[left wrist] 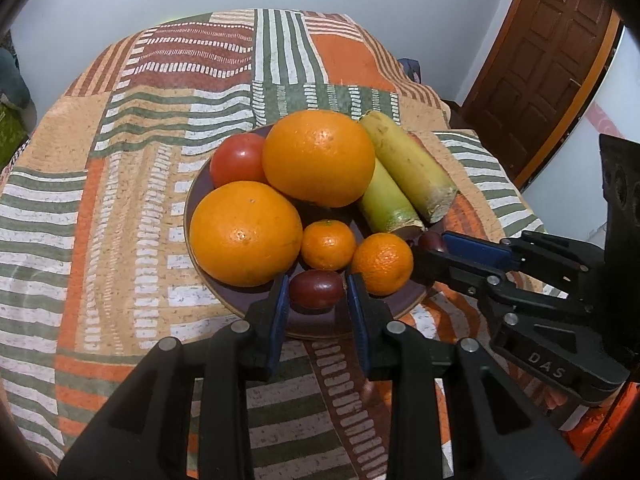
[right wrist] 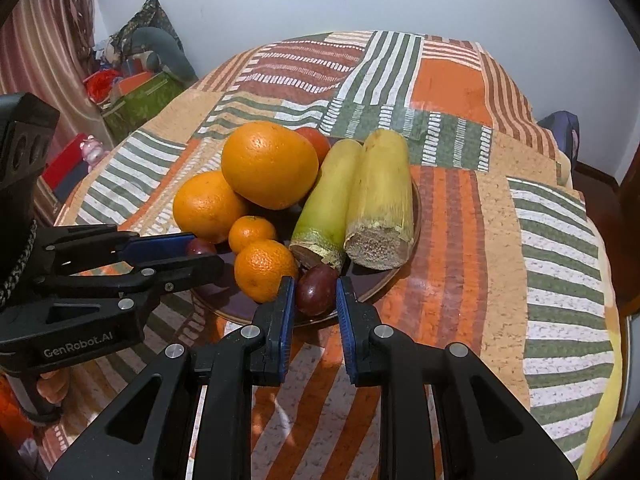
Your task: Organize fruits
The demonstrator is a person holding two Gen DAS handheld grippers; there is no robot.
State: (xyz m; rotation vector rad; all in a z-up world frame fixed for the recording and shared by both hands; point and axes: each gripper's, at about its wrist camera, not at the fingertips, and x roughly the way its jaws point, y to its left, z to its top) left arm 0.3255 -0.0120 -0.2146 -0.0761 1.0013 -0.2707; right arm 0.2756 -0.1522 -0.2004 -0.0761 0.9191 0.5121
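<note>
We are at the pick-up step: each part-open gripper, left [left wrist: 316, 292] and right [right wrist: 316, 294], brackets a dark red fruit [left wrist: 316, 289] on the plate [left wrist: 400, 304], neither visibly clamped, so next we close and lift.

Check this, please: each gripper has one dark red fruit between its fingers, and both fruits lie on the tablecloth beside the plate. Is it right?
Not quite. Both dark red fruits lie on the plate, near its front rim, not on the tablecloth; both wrist views show this. The rest holds for the left gripper and right gripper.
</note>
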